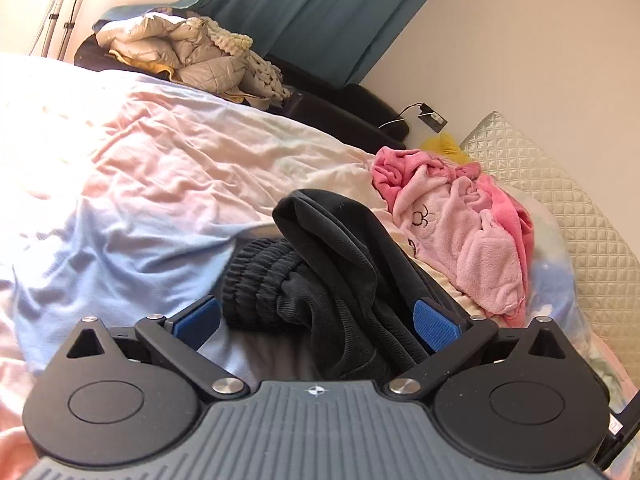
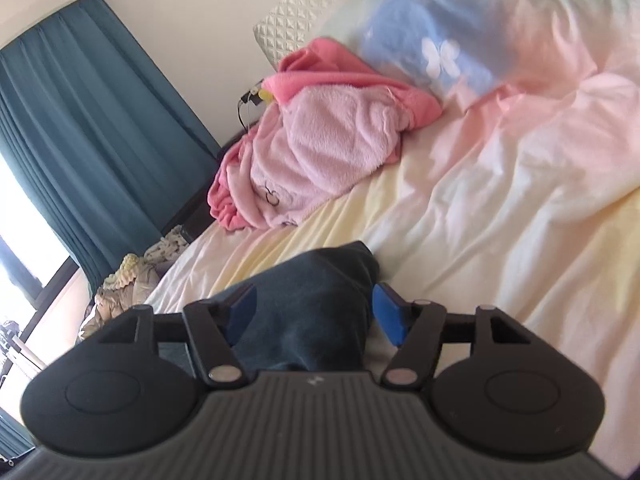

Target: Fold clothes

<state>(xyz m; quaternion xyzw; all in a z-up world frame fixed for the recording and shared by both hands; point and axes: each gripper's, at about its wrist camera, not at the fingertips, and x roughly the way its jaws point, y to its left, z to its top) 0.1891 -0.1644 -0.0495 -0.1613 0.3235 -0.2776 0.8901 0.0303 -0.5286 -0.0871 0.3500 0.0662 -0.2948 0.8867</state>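
Note:
A black garment with a ribbed cuff (image 1: 320, 272) lies bunched on the pastel bedsheet (image 1: 140, 184). My left gripper (image 1: 316, 320) is open, its blue pads (image 1: 436, 324) on either side of the bunched black cloth. In the right wrist view the same dark garment (image 2: 308, 312) lies between the open pads (image 2: 386, 316) of my right gripper (image 2: 316, 314). A pink fleece garment (image 1: 472, 236) lies crumpled just beyond, also in the right wrist view (image 2: 320, 148).
A quilted cream headboard (image 1: 568, 200) stands at the bed's far end. A beige quilted jacket pile (image 1: 188, 56) lies beside the bed under teal curtains (image 1: 320, 12). A blue pillow with a white butterfly (image 2: 436, 52) sits near the headboard. A wall socket with a cable (image 1: 432, 118) is nearby.

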